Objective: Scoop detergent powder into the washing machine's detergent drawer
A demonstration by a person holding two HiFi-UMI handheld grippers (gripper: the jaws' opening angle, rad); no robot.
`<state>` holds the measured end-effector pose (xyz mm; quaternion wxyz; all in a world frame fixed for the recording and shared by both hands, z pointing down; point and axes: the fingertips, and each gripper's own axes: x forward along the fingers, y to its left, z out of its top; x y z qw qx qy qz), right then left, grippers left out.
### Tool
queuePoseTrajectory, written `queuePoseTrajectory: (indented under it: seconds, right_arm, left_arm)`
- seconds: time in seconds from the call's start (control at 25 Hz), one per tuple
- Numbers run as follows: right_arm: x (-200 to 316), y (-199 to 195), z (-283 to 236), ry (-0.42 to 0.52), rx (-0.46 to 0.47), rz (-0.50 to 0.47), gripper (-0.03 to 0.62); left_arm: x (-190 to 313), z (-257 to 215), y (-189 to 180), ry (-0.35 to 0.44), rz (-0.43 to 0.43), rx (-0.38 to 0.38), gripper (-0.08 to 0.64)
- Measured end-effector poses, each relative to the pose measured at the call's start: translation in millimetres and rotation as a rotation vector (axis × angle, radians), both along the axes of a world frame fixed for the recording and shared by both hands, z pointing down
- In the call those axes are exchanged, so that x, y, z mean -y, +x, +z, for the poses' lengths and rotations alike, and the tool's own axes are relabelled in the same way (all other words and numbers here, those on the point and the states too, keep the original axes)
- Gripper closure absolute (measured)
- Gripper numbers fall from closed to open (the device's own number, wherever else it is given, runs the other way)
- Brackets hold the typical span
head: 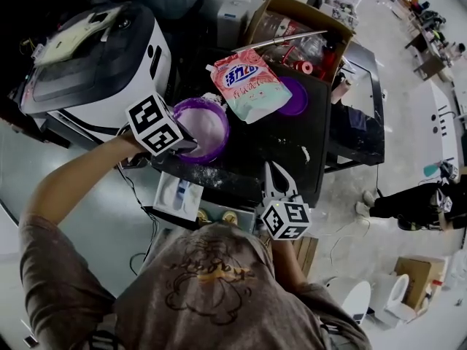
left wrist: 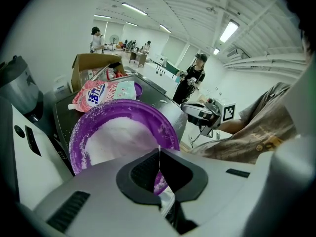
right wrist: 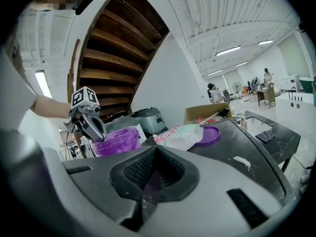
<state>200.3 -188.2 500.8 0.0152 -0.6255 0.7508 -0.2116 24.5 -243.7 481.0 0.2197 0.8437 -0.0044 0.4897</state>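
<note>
Clamping the rim of the powder-filled purple tub (head: 225,131) with the left gripper (left wrist: 159,153) fingers; pinching a dusted purple scoop (right wrist: 150,185) in the right gripper (right wrist: 157,157), visible only in its own view

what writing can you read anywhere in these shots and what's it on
"活力": large white characters on the blue label of the detergent pouch; the mark after them and the smaller print below are too blurred to read.
Marker cubes: black-and-white square patterns only, no letters.
Labels on the things inside the cardboard box: too small to read.
</note>
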Motion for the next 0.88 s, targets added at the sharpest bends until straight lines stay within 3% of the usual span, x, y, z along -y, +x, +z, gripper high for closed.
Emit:
queuePoseTrajectory:
  seconds: [0.28,0.88]
  right_arm:
    - [-0.9,2.5,-1.7,0.0,-0.007,0.003,0.595]
    - [-3.7,1.5,-5.2,0.0,-0.02,-0.001,0.595]
  left_arm:
    - [-3.1,-1.0,4.2,-0.054,-0.003,-0.006,0.537]
    - [3.2,-19.0,10.6,-0.208,-0.173,-0.173,0.537]
